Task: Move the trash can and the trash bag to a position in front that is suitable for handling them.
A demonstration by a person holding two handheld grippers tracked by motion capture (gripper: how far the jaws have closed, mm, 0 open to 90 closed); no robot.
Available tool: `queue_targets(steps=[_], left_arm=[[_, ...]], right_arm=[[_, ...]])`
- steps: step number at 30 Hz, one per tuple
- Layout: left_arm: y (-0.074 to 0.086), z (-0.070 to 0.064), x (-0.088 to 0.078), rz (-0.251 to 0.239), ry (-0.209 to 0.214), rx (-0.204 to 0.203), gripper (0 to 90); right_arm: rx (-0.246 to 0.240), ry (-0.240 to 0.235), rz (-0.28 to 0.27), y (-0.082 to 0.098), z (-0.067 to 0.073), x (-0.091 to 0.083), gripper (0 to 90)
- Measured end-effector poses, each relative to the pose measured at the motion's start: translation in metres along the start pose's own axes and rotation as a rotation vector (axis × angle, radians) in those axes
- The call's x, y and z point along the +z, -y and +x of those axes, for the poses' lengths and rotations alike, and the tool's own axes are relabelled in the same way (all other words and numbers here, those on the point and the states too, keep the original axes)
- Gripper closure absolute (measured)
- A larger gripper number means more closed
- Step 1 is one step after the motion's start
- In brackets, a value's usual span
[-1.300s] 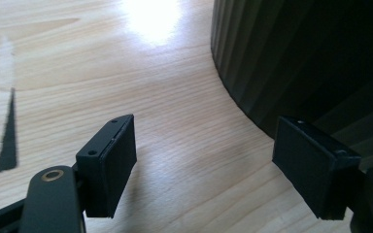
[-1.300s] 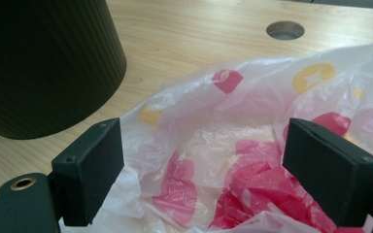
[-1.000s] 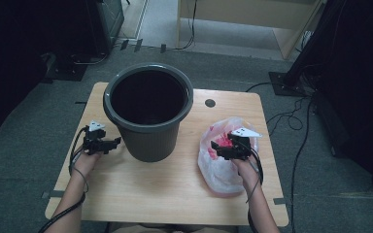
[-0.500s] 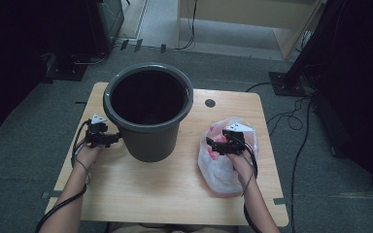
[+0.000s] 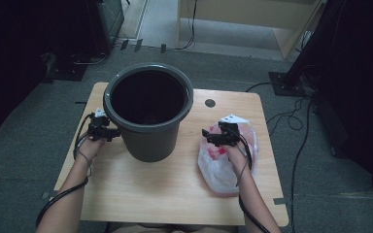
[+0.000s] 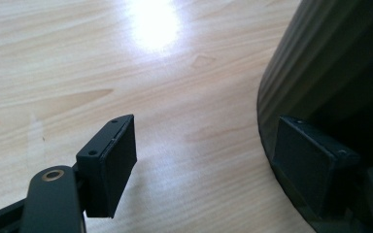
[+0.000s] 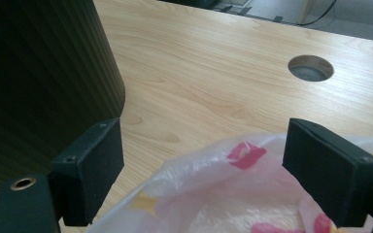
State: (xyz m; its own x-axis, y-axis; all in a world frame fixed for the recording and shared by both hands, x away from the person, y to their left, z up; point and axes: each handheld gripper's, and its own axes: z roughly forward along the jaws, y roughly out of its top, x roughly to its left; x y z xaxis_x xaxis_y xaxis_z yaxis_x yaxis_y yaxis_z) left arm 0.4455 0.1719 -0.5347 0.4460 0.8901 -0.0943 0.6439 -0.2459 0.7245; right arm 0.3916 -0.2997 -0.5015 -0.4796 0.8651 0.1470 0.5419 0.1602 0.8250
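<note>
Two tools, both gaping, nothing held. My right tool hovers over the plastic bag on the desk; my left tool flanks the bin. Risk: thin film slipping, or tearing under the pinch.

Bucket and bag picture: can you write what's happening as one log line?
left gripper: open, beside bucket | right gripper: open, over plastic bag | bag: on table, not grabbed | bucket: upright
</note>
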Motion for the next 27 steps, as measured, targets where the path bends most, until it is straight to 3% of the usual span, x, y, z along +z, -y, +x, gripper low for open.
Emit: queue_targets(steps=[6,18,27], left_arm=[[-0.003,-0.001,-0.001,-0.009,0.018,-0.004,26.0],[-0.001,-0.018,-0.001,-0.004,0.070,0.059,26.2],[-0.003,-0.027,0.002,-0.006,0.088,0.073,26.3]], right_arm=[[0.018,-0.012,-0.009,-0.005,0.004,0.007,14.8],[-0.002,-0.022,0.000,-0.012,0.015,0.024,14.8],[-0.011,-0.005,0.023,-0.017,0.019,0.035,14.8]])
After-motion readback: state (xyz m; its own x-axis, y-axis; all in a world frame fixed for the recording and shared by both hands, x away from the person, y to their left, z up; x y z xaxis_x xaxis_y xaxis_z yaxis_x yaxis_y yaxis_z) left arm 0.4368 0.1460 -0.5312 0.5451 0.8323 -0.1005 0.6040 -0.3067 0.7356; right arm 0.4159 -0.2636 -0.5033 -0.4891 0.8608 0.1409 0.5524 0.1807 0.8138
